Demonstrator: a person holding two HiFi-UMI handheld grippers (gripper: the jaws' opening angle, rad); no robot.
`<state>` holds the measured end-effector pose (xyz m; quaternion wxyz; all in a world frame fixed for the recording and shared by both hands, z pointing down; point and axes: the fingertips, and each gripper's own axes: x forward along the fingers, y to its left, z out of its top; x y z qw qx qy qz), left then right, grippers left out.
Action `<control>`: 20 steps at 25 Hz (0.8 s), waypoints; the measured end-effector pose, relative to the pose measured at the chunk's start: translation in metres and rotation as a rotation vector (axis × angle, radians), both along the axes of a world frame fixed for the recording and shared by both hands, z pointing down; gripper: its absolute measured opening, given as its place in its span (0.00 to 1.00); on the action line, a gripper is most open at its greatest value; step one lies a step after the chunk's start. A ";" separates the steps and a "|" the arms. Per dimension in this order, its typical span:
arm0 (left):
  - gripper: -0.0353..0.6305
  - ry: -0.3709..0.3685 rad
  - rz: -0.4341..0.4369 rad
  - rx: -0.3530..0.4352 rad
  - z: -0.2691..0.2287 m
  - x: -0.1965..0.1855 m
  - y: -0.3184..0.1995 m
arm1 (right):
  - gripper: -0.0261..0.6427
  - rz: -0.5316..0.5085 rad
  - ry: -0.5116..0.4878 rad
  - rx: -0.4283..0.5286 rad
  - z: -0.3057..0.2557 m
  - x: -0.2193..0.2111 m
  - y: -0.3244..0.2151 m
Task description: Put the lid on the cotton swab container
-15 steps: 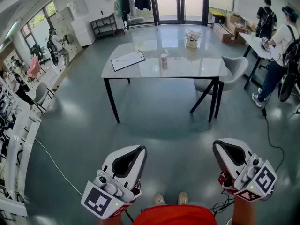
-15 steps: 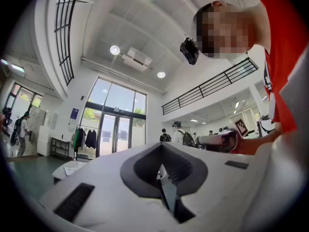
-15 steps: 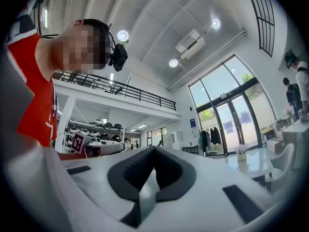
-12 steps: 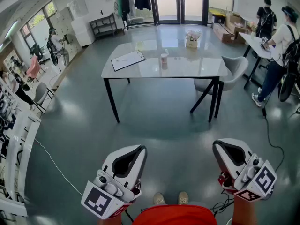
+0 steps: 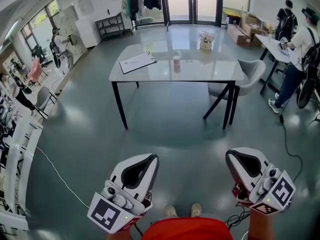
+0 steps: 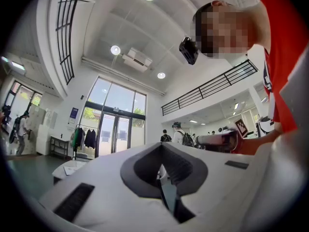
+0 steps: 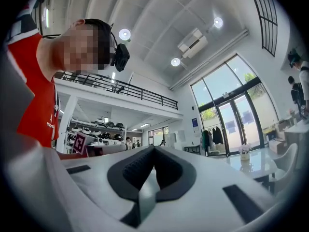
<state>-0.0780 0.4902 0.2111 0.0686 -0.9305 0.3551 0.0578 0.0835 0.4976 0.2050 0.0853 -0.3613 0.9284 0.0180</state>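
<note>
Left gripper (image 5: 148, 160): jaws together, nothing between them, held low at 7 o'clock.
Right gripper (image 5: 236, 157): jaws together too, empty, at 5 o'clock.
Cotton swab container (image 5: 176, 63): likely the small upright pot on the table (image 5: 215, 73), 12 o'clock, well apart from both grippers.
Lid: too small to make out.
Nearer hand: roughly even, left a shade closer.
</note>
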 end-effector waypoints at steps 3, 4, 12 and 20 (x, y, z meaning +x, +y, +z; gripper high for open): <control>0.07 0.003 0.003 0.020 -0.007 -0.006 0.002 | 0.11 -0.015 -0.016 -0.010 -0.003 -0.010 0.001; 0.07 0.007 -0.001 0.032 -0.011 -0.011 0.001 | 0.11 -0.017 -0.020 -0.013 -0.004 -0.014 0.001; 0.07 -0.070 0.010 -0.008 0.010 -0.042 -0.010 | 0.11 0.021 -0.030 -0.021 0.003 -0.036 -0.015; 0.07 -0.058 0.000 -0.016 0.016 -0.071 -0.040 | 0.08 0.054 0.010 -0.039 0.012 -0.058 -0.039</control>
